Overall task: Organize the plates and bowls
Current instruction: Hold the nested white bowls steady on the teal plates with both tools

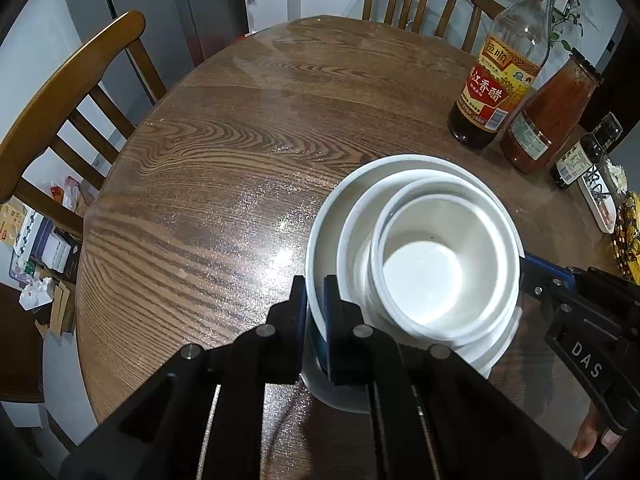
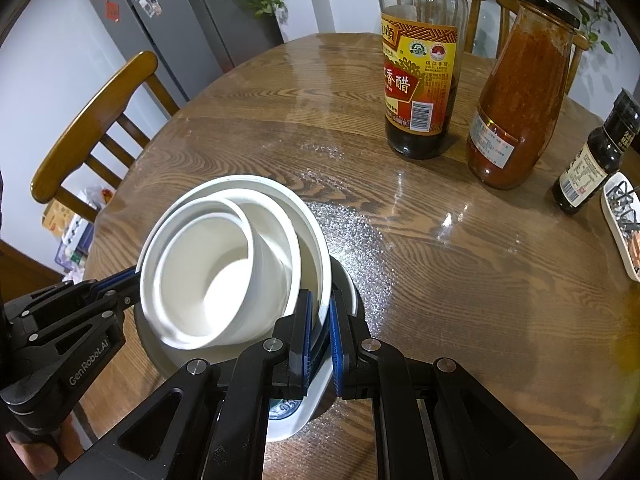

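Observation:
A stack of white bowls (image 1: 424, 256) sits nested over the round wooden table (image 1: 240, 140), smallest bowl (image 1: 444, 264) on top. My left gripper (image 1: 316, 284) is shut on the left rim of the outermost bowl (image 1: 320, 236). My right gripper (image 2: 320, 300) is shut on the opposite rim of the outermost bowl (image 2: 316, 240); the right gripper also shows at the stack's right side in the left wrist view (image 1: 532, 268). In the right wrist view the stack (image 2: 224, 264) tilts and the left gripper (image 2: 120, 280) is at its left. A blue pattern shows on the underside.
A vinegar bottle (image 1: 500, 72), a red sauce bottle (image 1: 548, 116) and a small dark bottle (image 1: 584, 152) stand at the table's far right. A white tray (image 2: 624, 224) lies at the right edge. Wooden chairs (image 1: 72, 112) surround the table.

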Demonstrator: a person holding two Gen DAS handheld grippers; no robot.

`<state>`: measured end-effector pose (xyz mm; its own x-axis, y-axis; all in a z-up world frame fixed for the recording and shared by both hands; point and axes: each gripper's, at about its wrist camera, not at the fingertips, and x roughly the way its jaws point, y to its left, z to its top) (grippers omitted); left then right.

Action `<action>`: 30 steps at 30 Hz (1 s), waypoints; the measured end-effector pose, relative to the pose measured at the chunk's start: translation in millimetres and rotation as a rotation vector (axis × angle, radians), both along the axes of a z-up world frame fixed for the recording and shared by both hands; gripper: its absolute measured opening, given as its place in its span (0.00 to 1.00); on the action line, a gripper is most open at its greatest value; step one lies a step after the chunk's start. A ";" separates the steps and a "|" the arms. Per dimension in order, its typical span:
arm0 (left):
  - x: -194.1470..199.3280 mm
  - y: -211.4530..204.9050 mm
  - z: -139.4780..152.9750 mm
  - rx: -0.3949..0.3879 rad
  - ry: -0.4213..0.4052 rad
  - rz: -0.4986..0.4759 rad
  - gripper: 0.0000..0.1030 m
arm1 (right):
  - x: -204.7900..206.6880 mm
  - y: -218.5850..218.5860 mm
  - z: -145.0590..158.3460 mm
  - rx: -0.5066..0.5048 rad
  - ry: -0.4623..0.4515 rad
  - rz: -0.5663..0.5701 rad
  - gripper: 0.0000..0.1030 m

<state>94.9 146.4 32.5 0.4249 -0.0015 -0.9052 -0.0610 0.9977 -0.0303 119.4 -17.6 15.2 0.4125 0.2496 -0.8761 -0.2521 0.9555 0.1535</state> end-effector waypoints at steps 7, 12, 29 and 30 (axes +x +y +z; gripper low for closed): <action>-1.6 -1.4 0.5 0.009 -0.013 -0.005 0.06 | -0.1 -0.2 0.7 -0.002 -0.006 -0.002 0.10; -1.2 -0.9 1.4 0.012 -0.014 -0.011 0.06 | -0.9 -0.1 0.4 -0.001 -0.006 -0.003 0.10; -0.5 -2.8 1.5 0.020 -0.010 -0.016 0.06 | -0.4 0.8 1.9 -0.007 -0.007 -0.003 0.10; -0.7 -2.8 1.4 0.020 -0.011 -0.017 0.06 | -0.3 0.2 1.7 -0.006 -0.007 -0.004 0.10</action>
<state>94.2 143.6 33.9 0.4347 0.0092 -0.9005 -0.0438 0.9990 -0.0110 119.1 -17.4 16.9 0.4198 0.2429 -0.8745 -0.2496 0.9573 0.1460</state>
